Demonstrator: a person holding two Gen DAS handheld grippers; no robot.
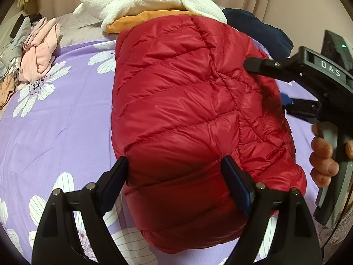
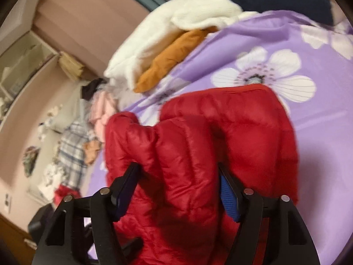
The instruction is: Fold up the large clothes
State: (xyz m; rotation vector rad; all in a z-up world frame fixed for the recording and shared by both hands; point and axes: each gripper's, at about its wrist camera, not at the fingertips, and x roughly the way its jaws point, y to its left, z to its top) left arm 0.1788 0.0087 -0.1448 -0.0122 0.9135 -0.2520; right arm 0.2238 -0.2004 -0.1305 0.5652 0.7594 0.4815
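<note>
A folded red quilted down jacket [image 1: 187, 114] lies in a thick bundle on a bed spread with a purple floral sheet [image 1: 66, 114], the landmark of the scene. The left hand-held gripper [image 1: 176, 170] stands at the jacket's near end with its jaws set wide, one finger on each side of the padded bundle; its fingers [image 1: 237, 187] touch the fabric at the edges, but the left wrist view does not show whether they press on it. The right hand-held gripper [image 1: 271, 86] reaches in from the jacket's right flank, a person's hand [image 1: 324, 161] wrapped round its grey handle. Its upper finger rests against the top of the jacket and the lower one sits at the jacket's side. In the blurred right wrist view the right hand-held gripper [image 2: 178, 183] is partly open with a fold of the red jacket [image 2: 198, 145] between its blue-padded fingers [image 2: 229, 198]; whether the pads grip the cloth cannot be told. Beyond the jacket's far end lie a white fleece garment [image 1: 150, 0] on top of an orange garment [image 1: 141, 21], with a dark navy garment [image 1: 258, 28] just beside them. Well to the jacket's left sits a crumpled pink garment [image 1: 39, 48] at the edge of the bed.
</note>
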